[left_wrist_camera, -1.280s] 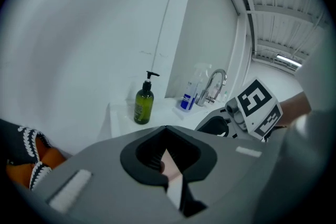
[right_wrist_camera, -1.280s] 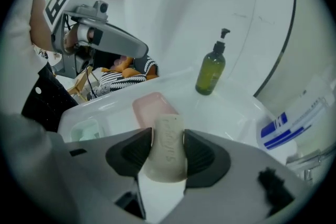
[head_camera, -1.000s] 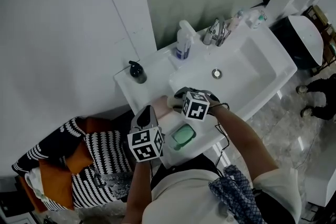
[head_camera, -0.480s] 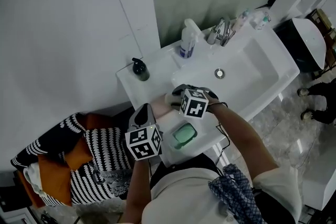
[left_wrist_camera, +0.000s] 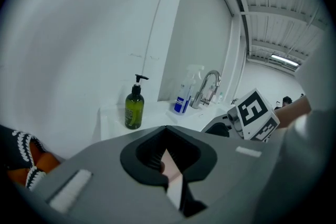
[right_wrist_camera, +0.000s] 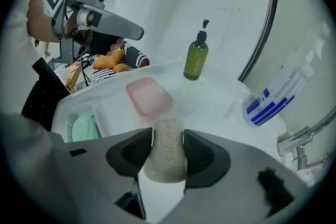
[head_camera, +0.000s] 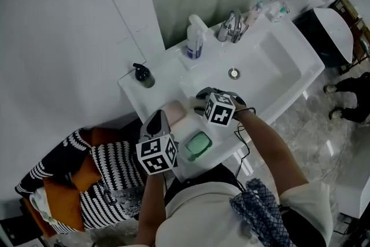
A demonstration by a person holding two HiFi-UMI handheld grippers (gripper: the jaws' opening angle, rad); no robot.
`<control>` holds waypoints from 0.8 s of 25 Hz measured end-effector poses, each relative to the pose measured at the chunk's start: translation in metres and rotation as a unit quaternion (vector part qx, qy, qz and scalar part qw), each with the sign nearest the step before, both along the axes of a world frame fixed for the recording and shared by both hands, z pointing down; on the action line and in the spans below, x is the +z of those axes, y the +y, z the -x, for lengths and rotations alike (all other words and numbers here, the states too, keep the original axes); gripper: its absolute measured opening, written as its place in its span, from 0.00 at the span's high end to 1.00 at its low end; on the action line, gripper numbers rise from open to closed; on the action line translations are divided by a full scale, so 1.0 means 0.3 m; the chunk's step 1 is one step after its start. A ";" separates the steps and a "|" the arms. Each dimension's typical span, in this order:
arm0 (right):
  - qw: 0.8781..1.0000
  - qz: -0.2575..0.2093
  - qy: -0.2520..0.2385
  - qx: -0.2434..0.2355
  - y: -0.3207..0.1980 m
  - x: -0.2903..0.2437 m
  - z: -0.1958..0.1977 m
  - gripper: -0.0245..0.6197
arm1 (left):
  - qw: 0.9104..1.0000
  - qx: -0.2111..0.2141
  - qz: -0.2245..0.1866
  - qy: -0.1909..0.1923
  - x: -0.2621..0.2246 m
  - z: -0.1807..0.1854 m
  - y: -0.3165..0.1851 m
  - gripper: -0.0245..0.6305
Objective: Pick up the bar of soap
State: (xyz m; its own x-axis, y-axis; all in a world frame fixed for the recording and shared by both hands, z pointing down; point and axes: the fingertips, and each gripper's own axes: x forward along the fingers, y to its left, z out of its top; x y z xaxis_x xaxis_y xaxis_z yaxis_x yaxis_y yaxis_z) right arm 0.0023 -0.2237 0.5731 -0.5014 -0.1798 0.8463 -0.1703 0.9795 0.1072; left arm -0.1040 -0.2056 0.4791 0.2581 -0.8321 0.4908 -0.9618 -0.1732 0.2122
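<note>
Over the white desk (head_camera: 163, 74) beside the sink (head_camera: 276, 59), the right tongs (right_wrist_camera: 167, 140) clamp the bar of soap (right_wrist_camera: 166, 153); the left tongs (left_wrist_camera: 166, 159) are closed.

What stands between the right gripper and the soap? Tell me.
Nothing visible. The soap sits between the right gripper's jaws, with both pads against its sides. The pink dish lies beyond the jaws, apart from them.
</note>
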 end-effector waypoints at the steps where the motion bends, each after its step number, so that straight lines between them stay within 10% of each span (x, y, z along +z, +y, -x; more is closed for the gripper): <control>1: 1.000 0.000 0.002 0.002 0.001 0.007 -0.008 0.64 | 1.000 0.000 0.000 0.000 0.000 -0.002 -0.001 0.95; 20: 0.998 0.006 0.012 0.069 -0.053 0.067 -0.177 0.65 | 1.000 0.007 -0.002 0.003 -0.003 -0.018 -0.059 0.95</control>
